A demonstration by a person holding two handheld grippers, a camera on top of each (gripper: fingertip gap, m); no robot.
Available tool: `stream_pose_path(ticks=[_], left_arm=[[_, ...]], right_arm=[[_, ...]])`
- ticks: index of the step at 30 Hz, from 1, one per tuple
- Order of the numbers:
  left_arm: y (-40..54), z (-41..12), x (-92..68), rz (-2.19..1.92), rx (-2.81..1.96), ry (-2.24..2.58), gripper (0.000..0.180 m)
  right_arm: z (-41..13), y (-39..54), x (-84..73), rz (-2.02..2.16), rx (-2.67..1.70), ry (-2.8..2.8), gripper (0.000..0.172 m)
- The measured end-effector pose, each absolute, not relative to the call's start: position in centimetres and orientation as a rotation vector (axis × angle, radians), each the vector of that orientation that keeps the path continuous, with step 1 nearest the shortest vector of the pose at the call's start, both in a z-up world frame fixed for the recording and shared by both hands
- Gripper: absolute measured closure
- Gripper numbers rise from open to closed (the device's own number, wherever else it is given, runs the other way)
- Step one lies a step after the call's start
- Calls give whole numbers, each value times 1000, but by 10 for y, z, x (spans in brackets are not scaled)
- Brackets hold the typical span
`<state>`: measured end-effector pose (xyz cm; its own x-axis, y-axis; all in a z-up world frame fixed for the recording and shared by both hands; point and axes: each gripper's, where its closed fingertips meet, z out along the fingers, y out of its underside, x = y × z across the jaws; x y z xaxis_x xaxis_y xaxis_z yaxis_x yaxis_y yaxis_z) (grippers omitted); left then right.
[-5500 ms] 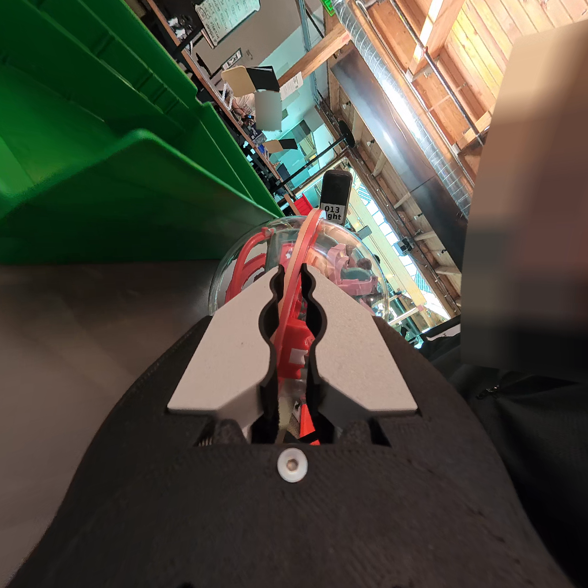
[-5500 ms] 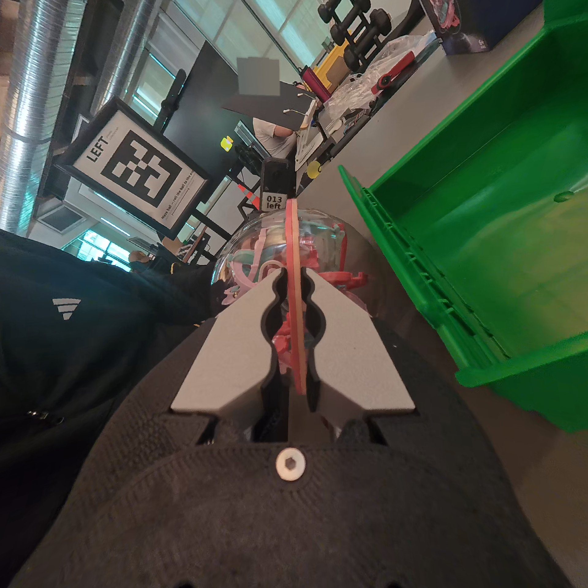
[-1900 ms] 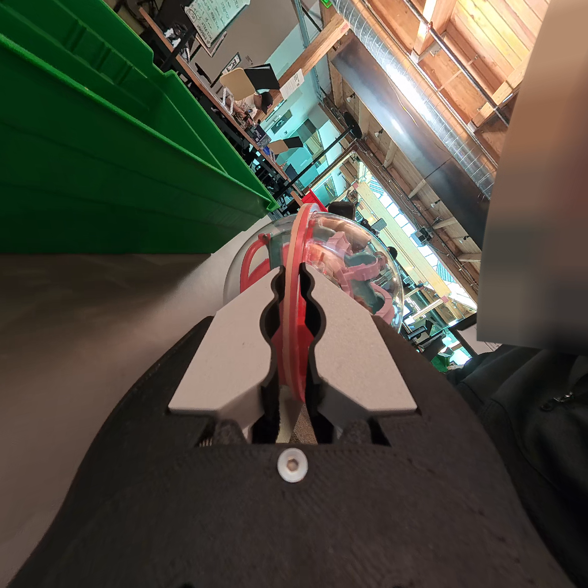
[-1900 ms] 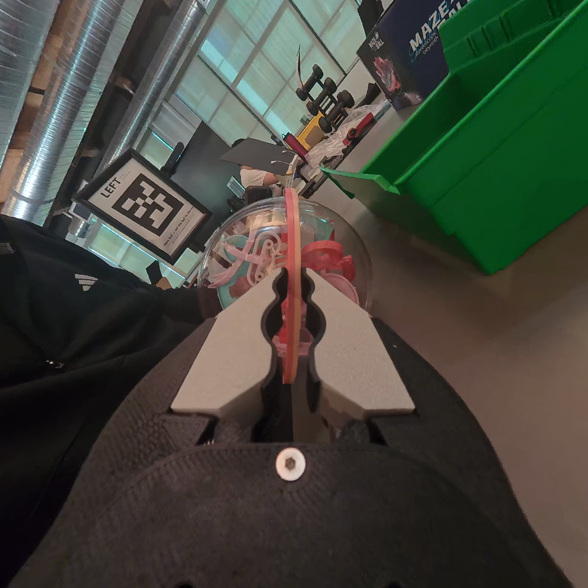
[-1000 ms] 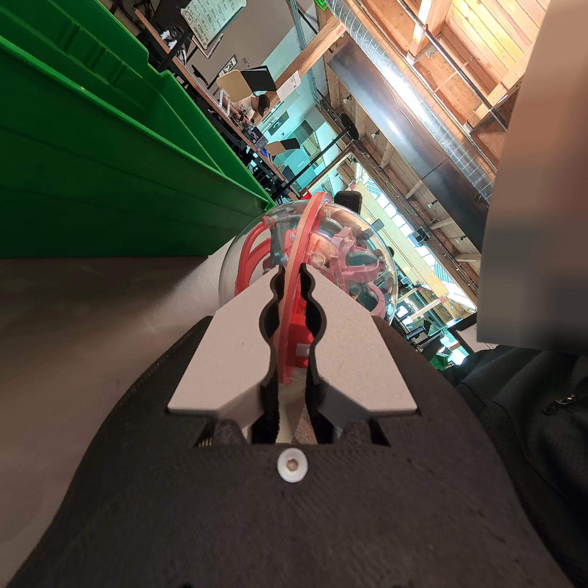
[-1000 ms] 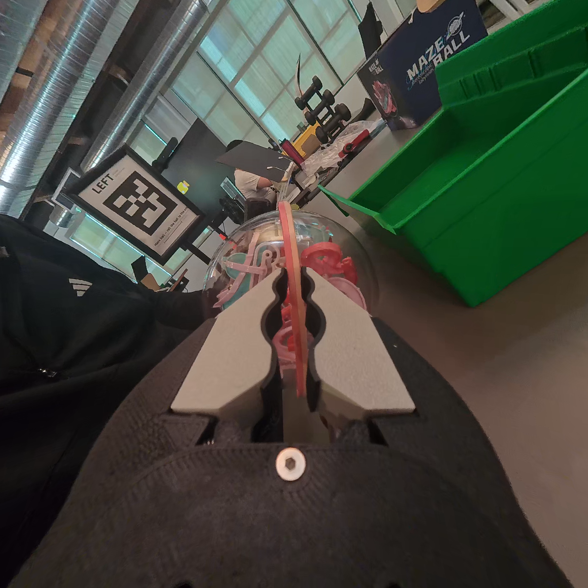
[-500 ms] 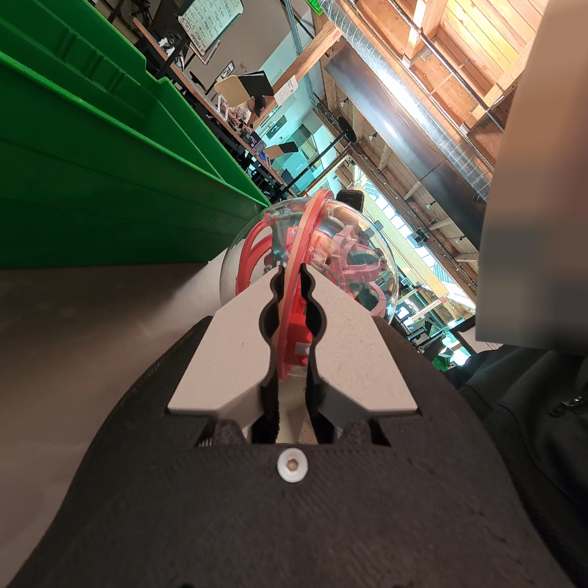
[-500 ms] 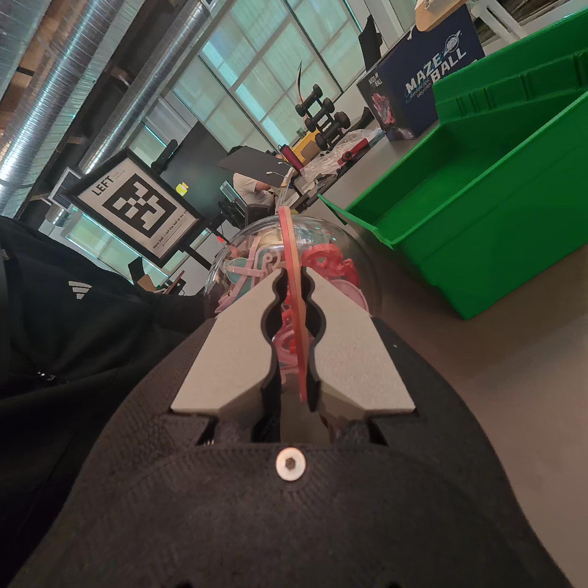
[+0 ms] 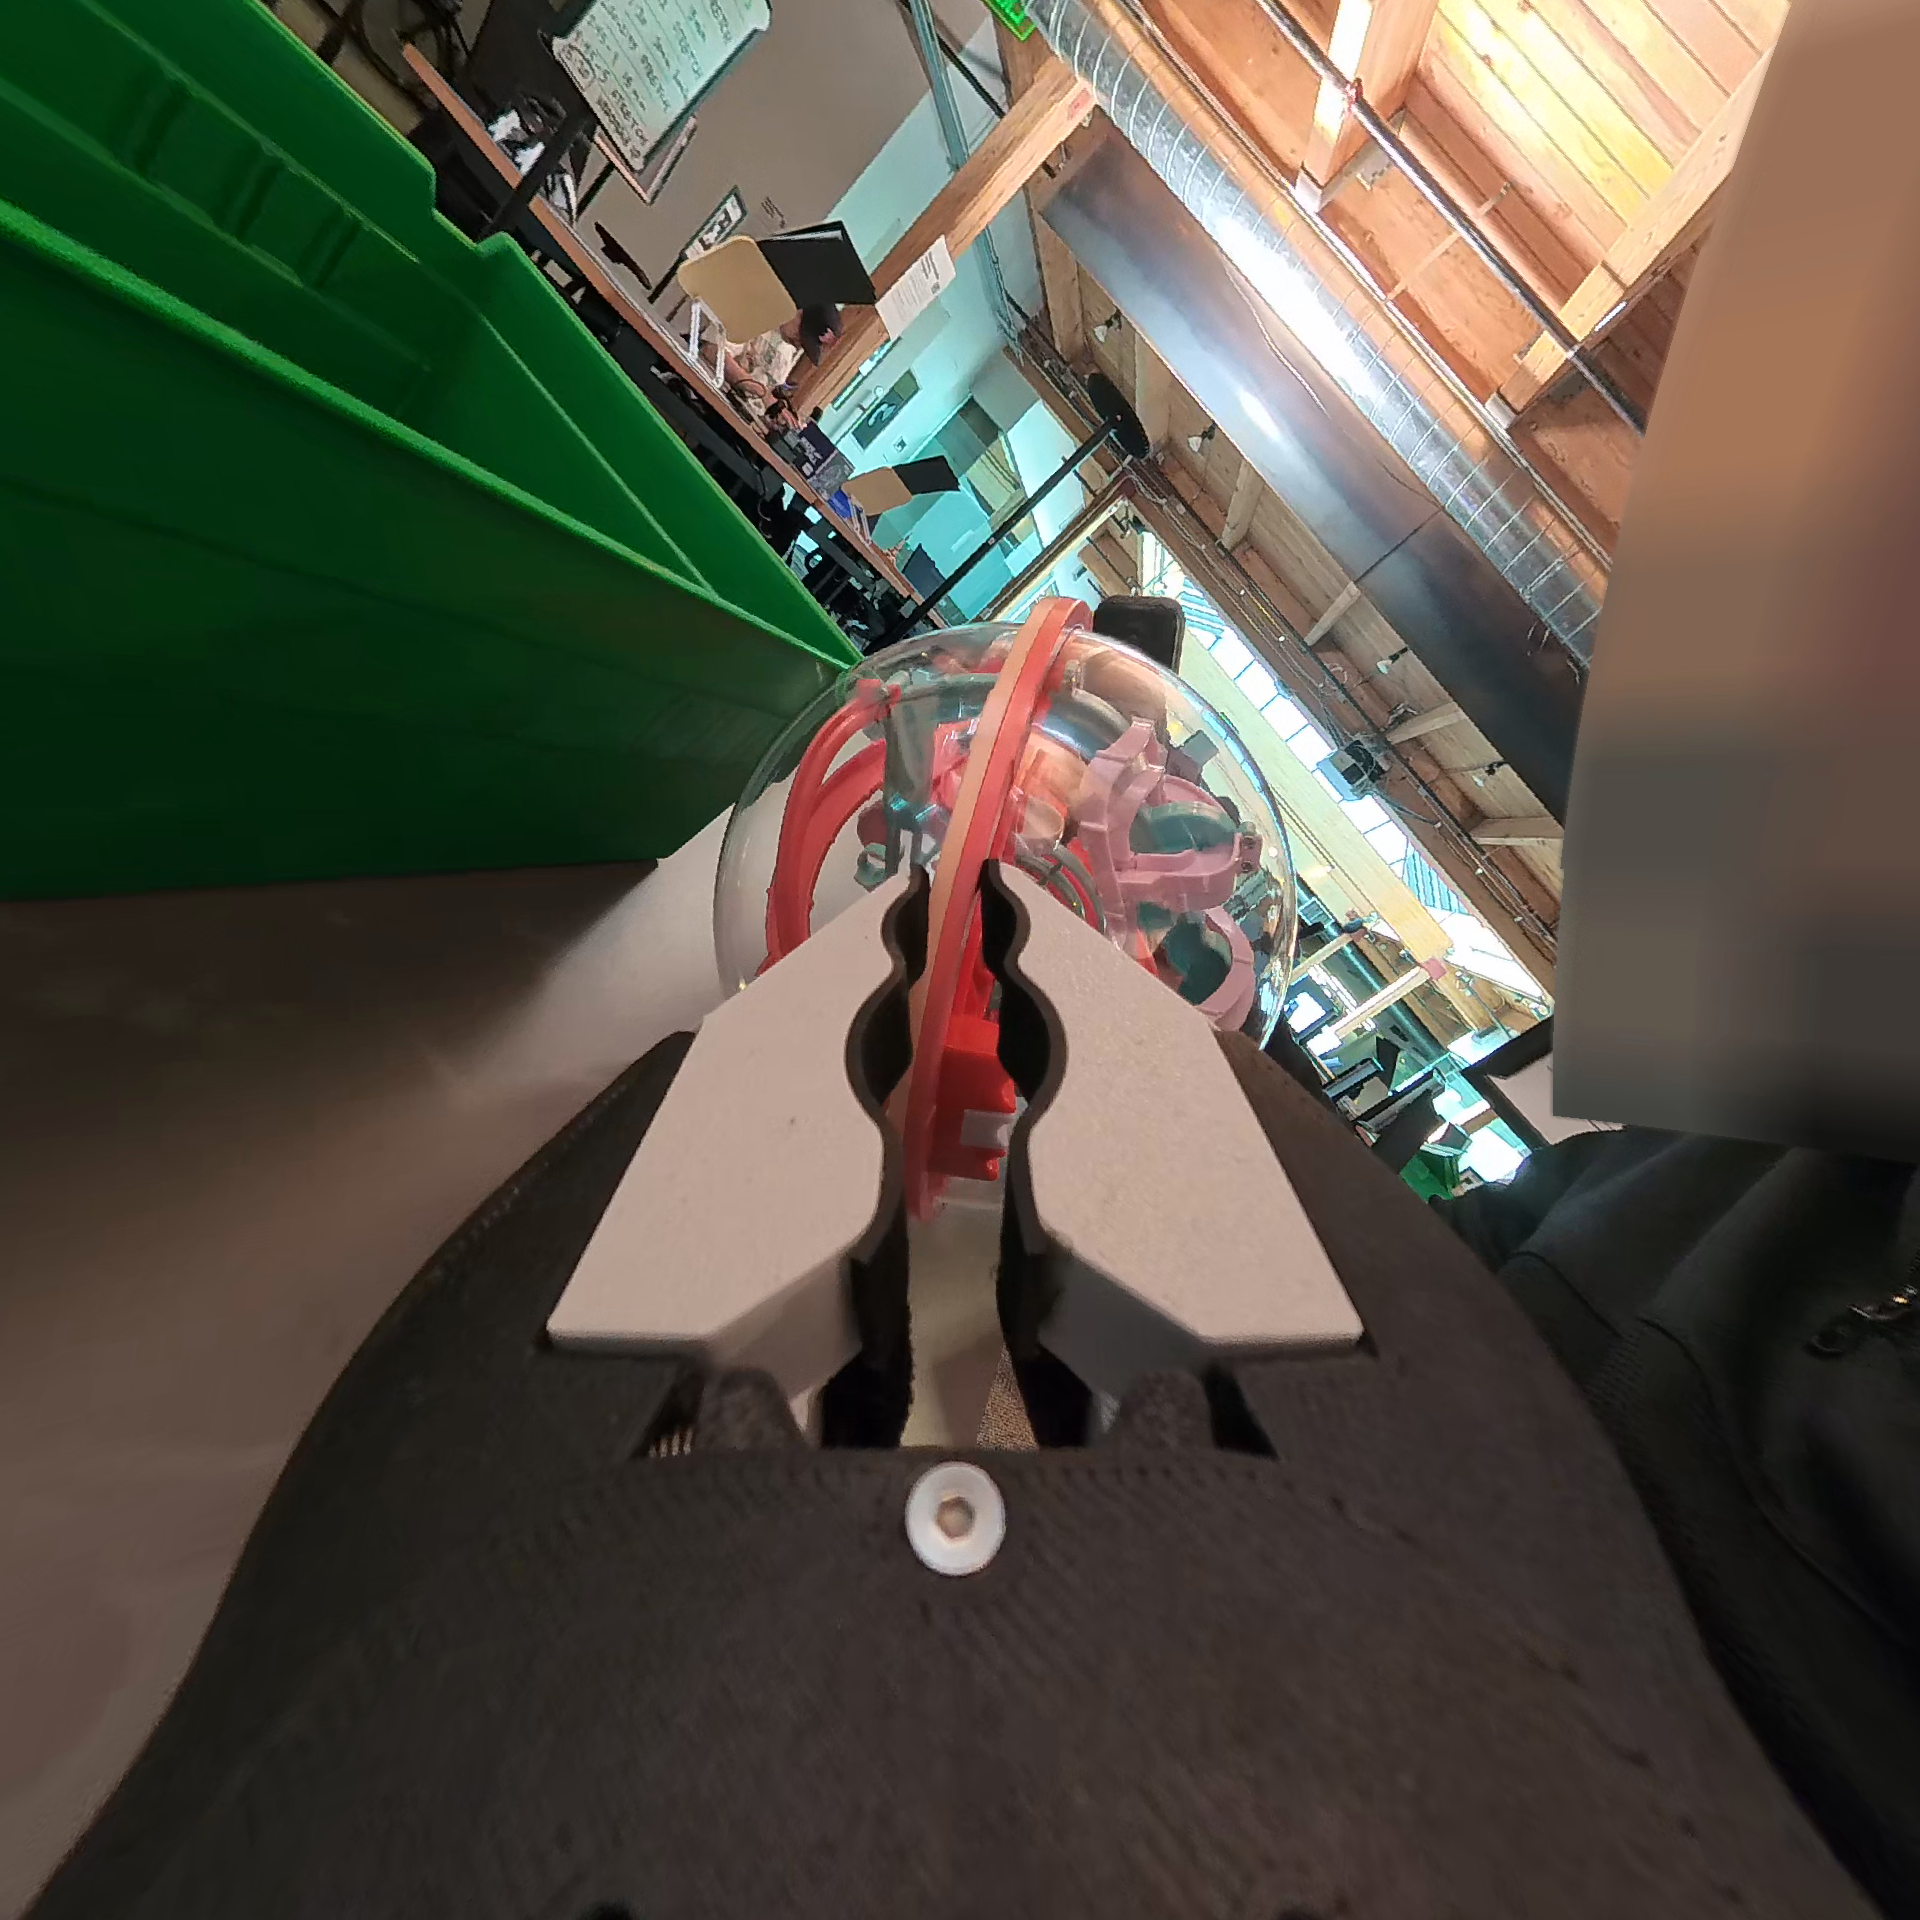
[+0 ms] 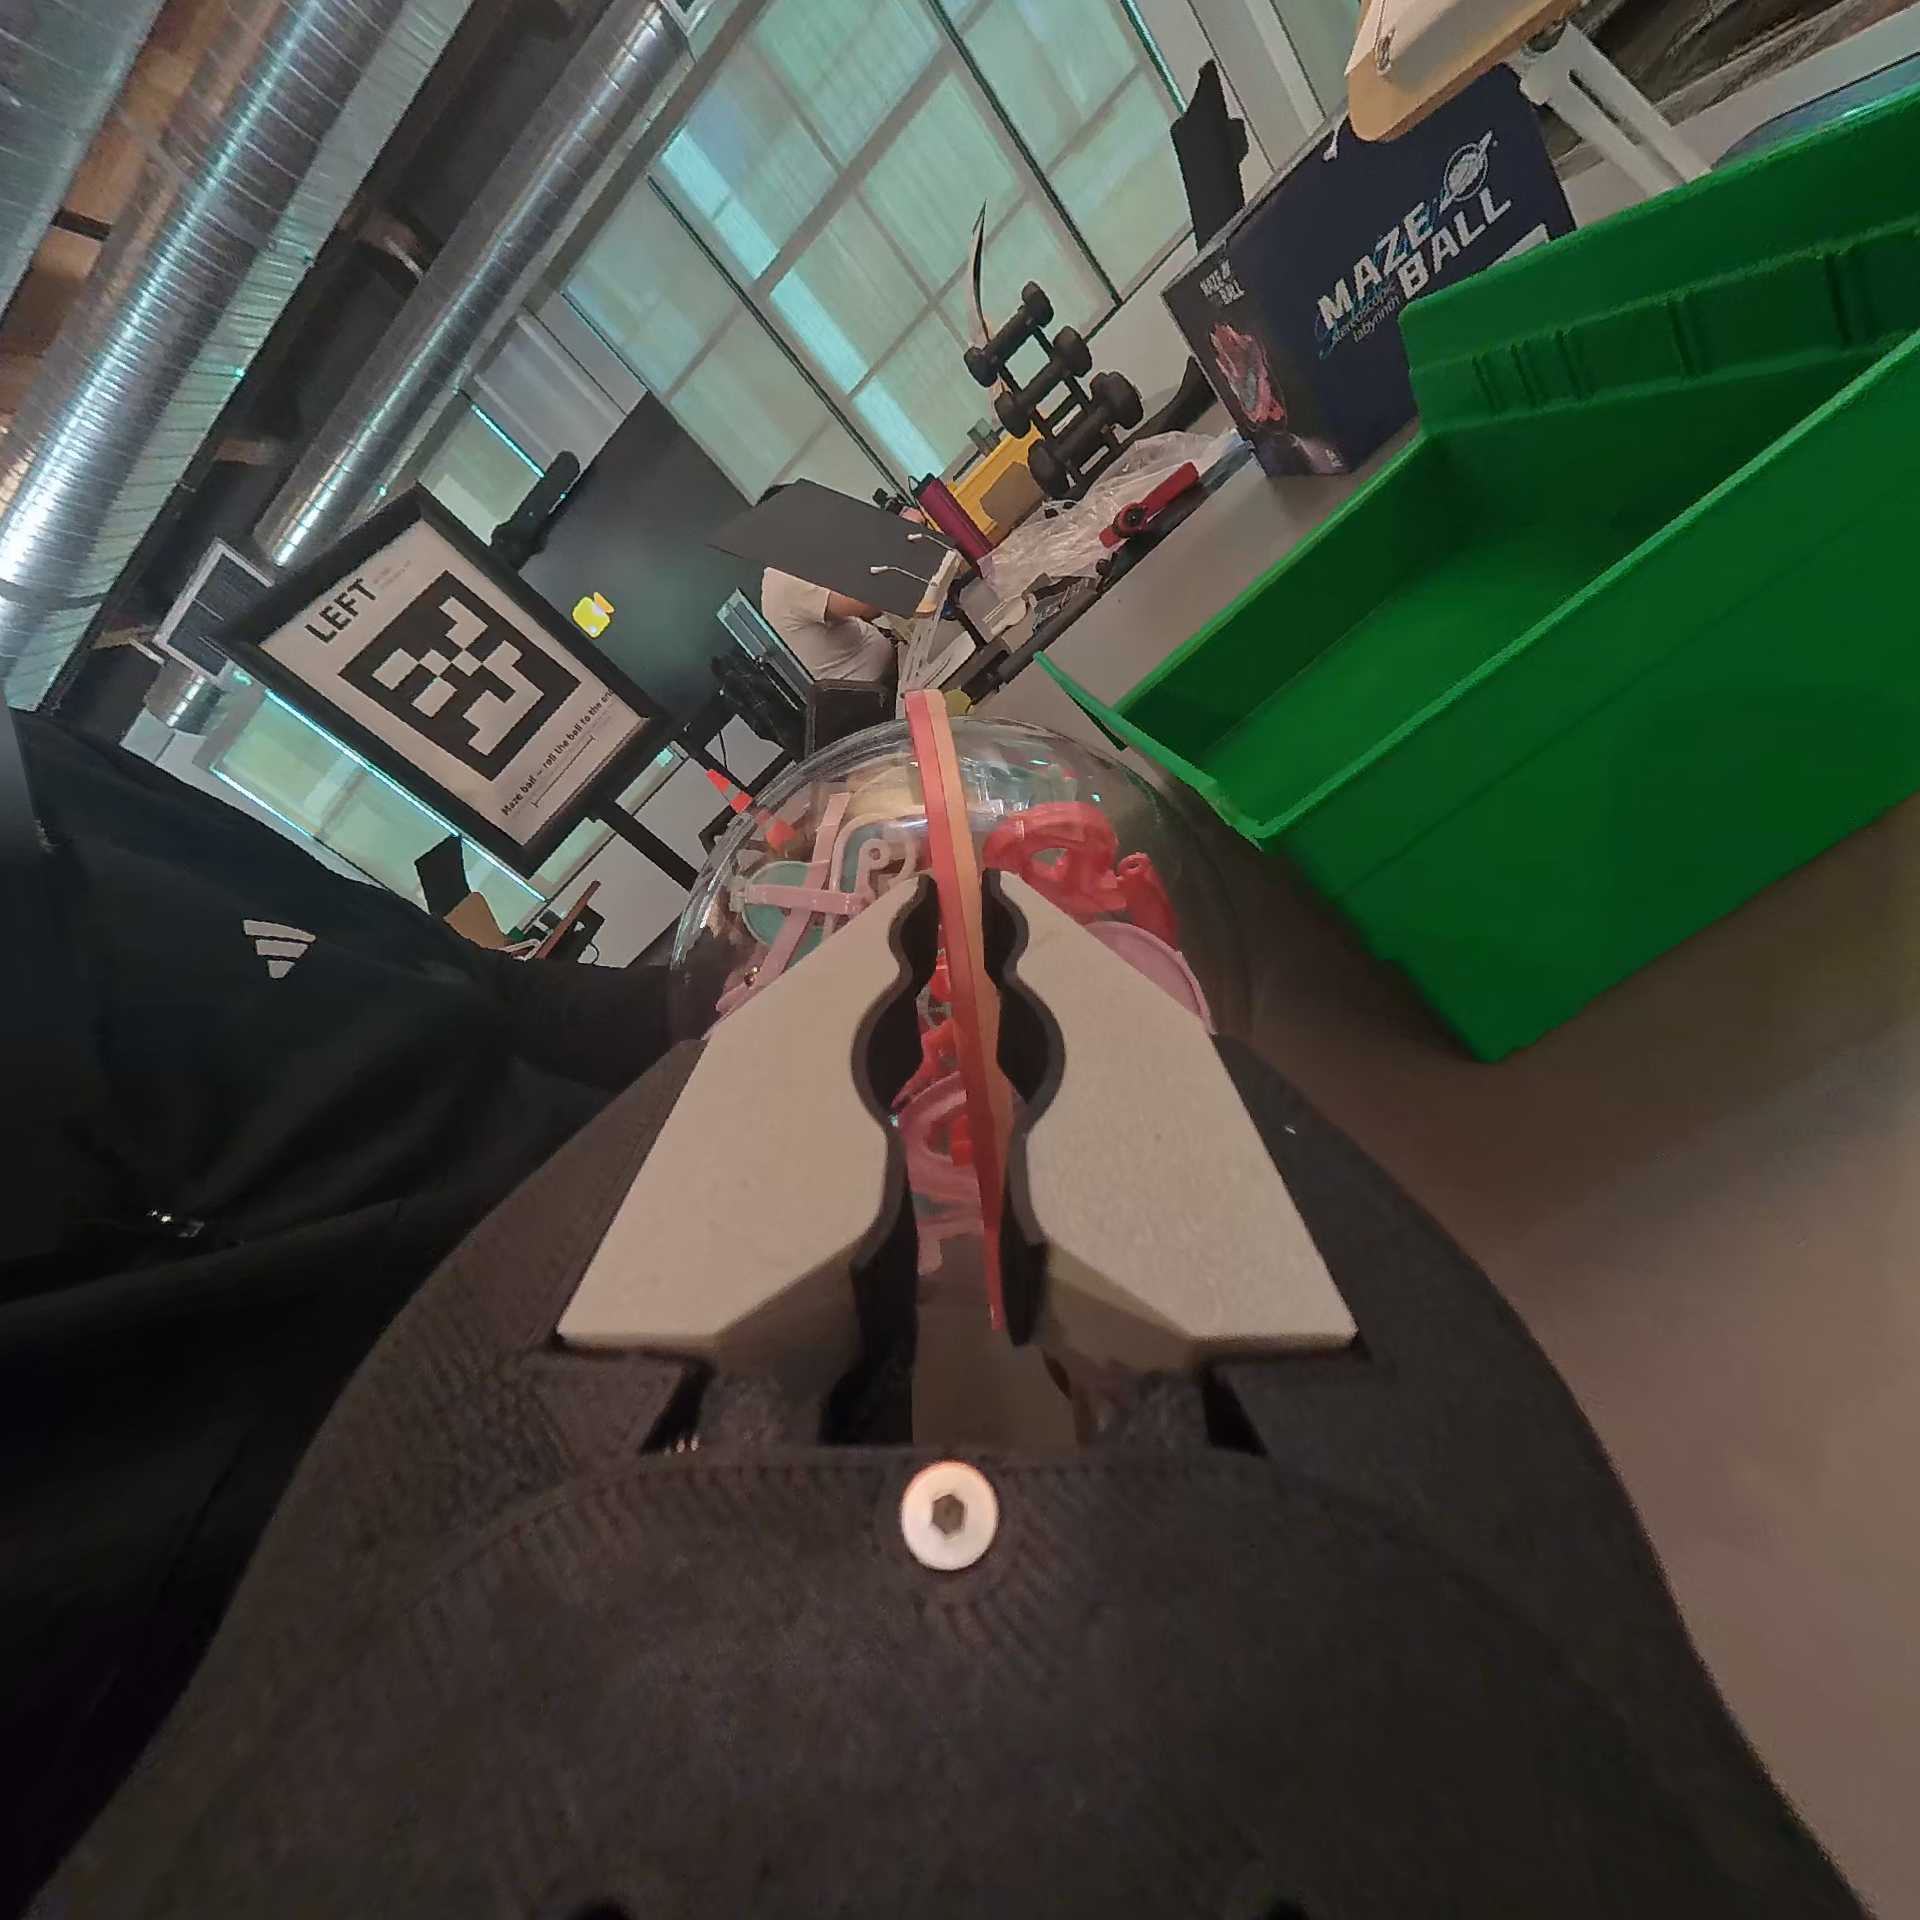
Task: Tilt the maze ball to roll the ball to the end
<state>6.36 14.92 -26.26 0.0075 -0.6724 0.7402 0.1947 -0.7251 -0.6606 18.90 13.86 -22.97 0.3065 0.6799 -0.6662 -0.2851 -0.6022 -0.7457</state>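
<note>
Grey table [image 10: 1662, 1195], maze ball [image 10: 1039, 831] near green bin [image 10: 1558, 727] edge

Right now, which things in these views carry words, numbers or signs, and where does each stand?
Writing is not quoted.
Framed marker sign: printed words, left of the maze ball.
Dark blue box: large lettering, behind the green bin.
Whiteboard: handwriting, too small to read.
Paper on the wooden beam: too small.
Black jacket: striped logo, no words.
</note>
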Motion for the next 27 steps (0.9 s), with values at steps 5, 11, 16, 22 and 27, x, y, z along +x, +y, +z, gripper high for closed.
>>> stream_pose_path(ticks=[5, 11, 16, 22, 27], left_arm=[[148, -261, 67, -1785, -1660, 507, 173], [148, -261, 69, -1788, -1660, 510, 173], [148, -262, 71, -1797, -1666, 501, 173], [146, -266, 73, -1816, -1722, 477, 173], [136, -272, 75, -1844, -1835, 408, 173]], right_arm=[[-227, 139, 193, 1418, -1725, -362, 165], [-227, 139, 195, 1421, -1726, -358, 165], [-230, 140, 197, 1428, -1747, -348, 165], [-239, 143, 200, 1469, -1801, -291, 164], [-251, 144, 203, 1515, -1843, -240, 164]])
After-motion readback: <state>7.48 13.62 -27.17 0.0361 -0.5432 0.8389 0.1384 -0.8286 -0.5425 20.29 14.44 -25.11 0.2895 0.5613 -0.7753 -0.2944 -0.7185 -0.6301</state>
